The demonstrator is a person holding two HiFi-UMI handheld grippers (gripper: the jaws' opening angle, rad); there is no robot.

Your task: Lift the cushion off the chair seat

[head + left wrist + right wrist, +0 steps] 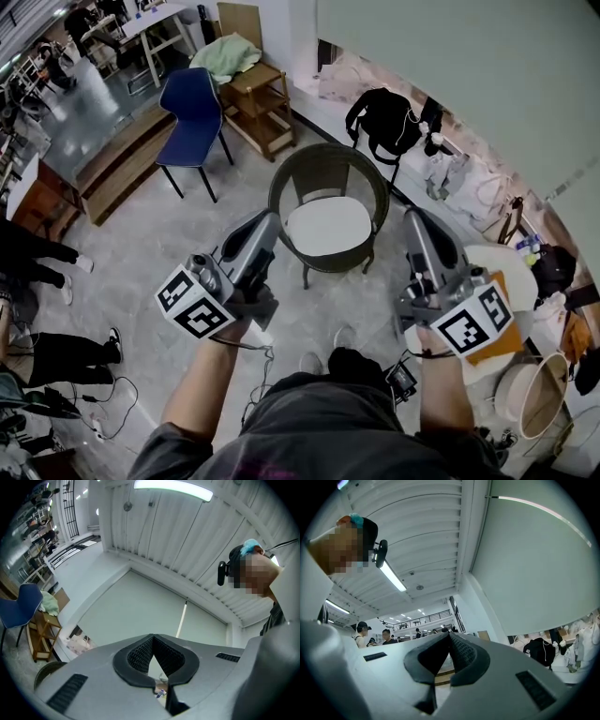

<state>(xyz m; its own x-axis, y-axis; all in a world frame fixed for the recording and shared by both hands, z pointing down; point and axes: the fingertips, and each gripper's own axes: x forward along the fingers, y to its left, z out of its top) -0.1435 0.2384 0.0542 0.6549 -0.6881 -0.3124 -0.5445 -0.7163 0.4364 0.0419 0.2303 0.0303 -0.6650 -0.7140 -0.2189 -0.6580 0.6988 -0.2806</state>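
In the head view a round white cushion [329, 226] lies on the seat of a dark wicker tub chair [295, 178] in the middle of the floor. My left gripper [271, 221] is shut and empty, its tip just left of the chair's front rim and above it. Right of the chair my right gripper [412, 218] is shut too, holding nothing. Both point slightly upward toward the far wall. In the left gripper view the closed jaws [153, 637] meet at the tip with the grey wall behind. The right gripper view shows its jaws [449, 635] closed the same way.
A blue chair [194, 117] and a wooden shelf unit [258, 103] with a green cloth stand at the back left. A black bag [386, 120] hangs by the wall. A round white table [497, 281] and a basket [532, 394] sit at the right. Cables [112, 403] trail on the floor.
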